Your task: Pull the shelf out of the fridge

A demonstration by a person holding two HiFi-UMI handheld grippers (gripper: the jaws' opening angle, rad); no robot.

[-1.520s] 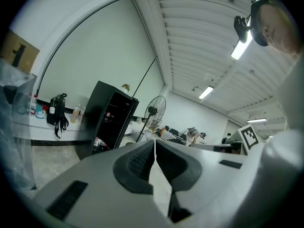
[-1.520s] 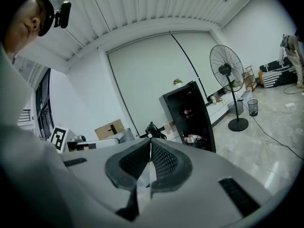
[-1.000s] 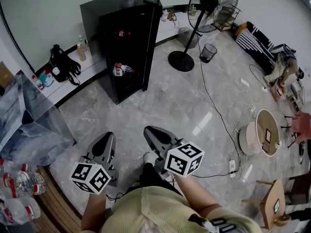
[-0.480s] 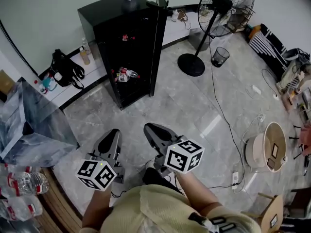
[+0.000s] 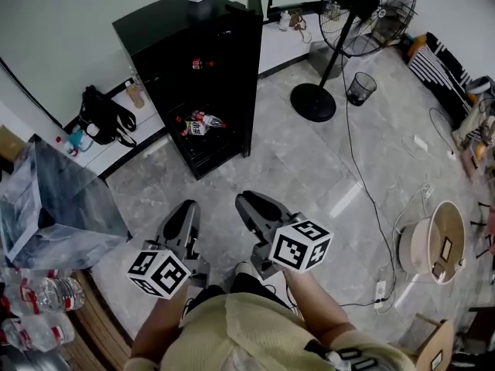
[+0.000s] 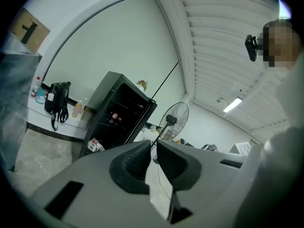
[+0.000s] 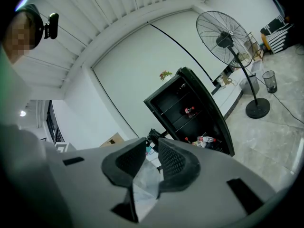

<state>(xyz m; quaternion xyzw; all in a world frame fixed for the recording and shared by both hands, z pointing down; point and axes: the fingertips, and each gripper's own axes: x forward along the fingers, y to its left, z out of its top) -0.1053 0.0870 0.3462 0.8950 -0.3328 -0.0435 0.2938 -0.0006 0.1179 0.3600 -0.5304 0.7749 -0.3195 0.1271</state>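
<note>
The black fridge point(image 5: 193, 60) stands against the far wall with its door point(image 5: 252, 60) swung open to the right. Thin shelves point(image 7: 176, 104) cross its dark inside. A red bottle point(image 5: 203, 63) sits on an upper shelf, and bottles point(image 5: 197, 122) lie low down. Both grippers are held close to the person's body, well short of the fridge. My left gripper point(image 5: 188, 209) is shut and holds nothing point(image 6: 153, 148). My right gripper point(image 5: 244, 201) has its jaws opening, with a narrow gap and nothing between them point(image 7: 152, 148).
A standing fan point(image 5: 363, 14) and a small mesh bin point(image 5: 360, 89) are right of the fridge, and a cable point(image 5: 360, 176) runs over the floor. A black bag point(image 5: 104, 114) hangs left of it. A plastic-wrapped bundle point(image 5: 54, 207) and water bottles point(image 5: 35, 296) are at near left.
The person has stepped nearer the fridge, so it looks larger and the fan has slid toward the right. Both grippers stay held low in front of the body.
</note>
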